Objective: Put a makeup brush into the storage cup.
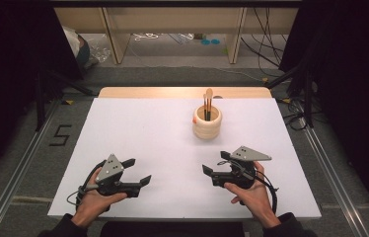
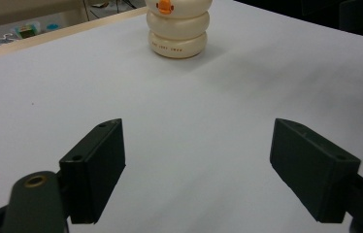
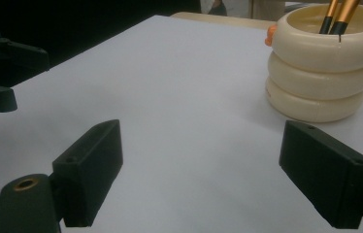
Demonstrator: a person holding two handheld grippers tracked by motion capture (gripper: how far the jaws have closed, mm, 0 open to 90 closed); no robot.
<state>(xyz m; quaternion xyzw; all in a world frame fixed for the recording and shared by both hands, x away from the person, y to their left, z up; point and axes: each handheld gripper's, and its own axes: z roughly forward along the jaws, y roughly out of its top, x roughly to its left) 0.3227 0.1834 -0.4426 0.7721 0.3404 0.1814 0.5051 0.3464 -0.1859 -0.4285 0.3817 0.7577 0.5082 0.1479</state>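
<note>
both hands rest low on the near part of the white table [image 1: 138, 128], palms under the tools, forearms in dark sleeves coming in from the near edge. the left gripper [image 1: 137, 171] sits at the near left, its jaws pointing right and a little away; the right gripper [image 1: 215, 164] sits at the near right, jaws pointing left toward the other, the two well apart. each carries a flat grey three-cornered plate on top and a black cable trailing back past the wrist.

both tools are spread wide with nothing between the jaws; in each gripper view the two blocky matt black pads stand far apart over bare tabletop.

the holder [image 1: 207, 122] stands upright beyond the grippers, right of centre, apart from both. it is cream and smooth, shaped like three stacked rounded rings, with a small orange knob on its side. brushes [image 1: 208, 101] with slim gold-and-black handles stand inside, leaning slightly.
</note>
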